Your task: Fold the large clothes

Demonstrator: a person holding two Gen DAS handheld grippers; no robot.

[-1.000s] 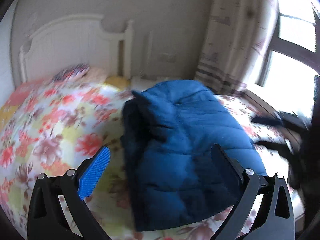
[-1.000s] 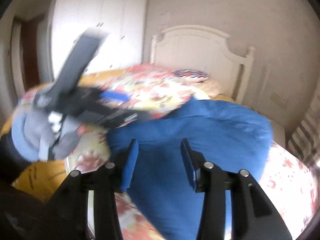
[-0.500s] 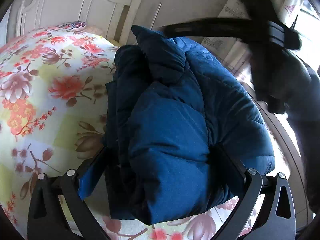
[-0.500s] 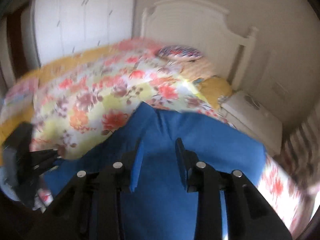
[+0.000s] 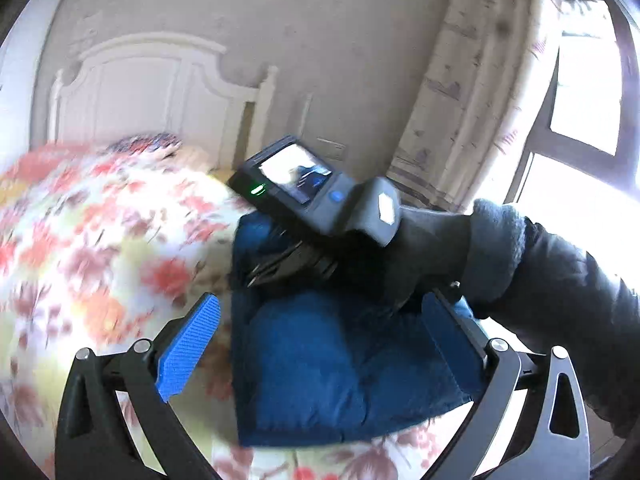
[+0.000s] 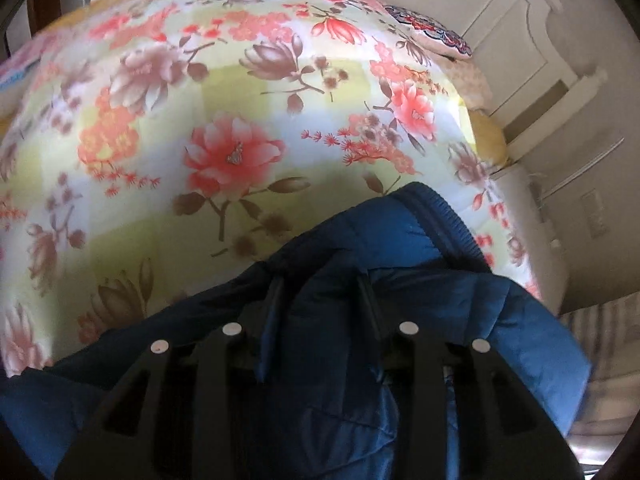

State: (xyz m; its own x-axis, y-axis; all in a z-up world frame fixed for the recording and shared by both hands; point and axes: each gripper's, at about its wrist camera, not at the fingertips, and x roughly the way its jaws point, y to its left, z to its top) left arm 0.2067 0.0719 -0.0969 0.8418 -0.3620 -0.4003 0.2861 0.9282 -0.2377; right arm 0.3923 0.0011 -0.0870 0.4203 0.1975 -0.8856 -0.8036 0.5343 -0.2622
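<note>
A blue padded jacket (image 5: 340, 360) lies folded on the flowered bed cover (image 5: 100, 260). My left gripper (image 5: 320, 344) is open and empty, held above the jacket's near end. The right gripper's body (image 5: 320, 196), held by a gloved hand, lies across the jacket's far part in the left wrist view. In the right wrist view my right gripper (image 6: 320, 296) has its jaws narrowly apart with a fold of the jacket (image 6: 400, 280) between them; how firmly it grips is not clear. The jacket's ribbed collar (image 6: 444, 216) points toward the headboard.
The bed cover (image 6: 240, 120) spreads left of the jacket. A white headboard (image 5: 152, 92) and a patterned pillow (image 6: 432, 32) are at the far end. A curtain (image 5: 480, 80) and a bright window (image 5: 580, 120) are on the right.
My right gripper came down onto the jacket's collar end and pushed into the fabric. My left gripper pulled back and up from the jacket, its jaws still open.
</note>
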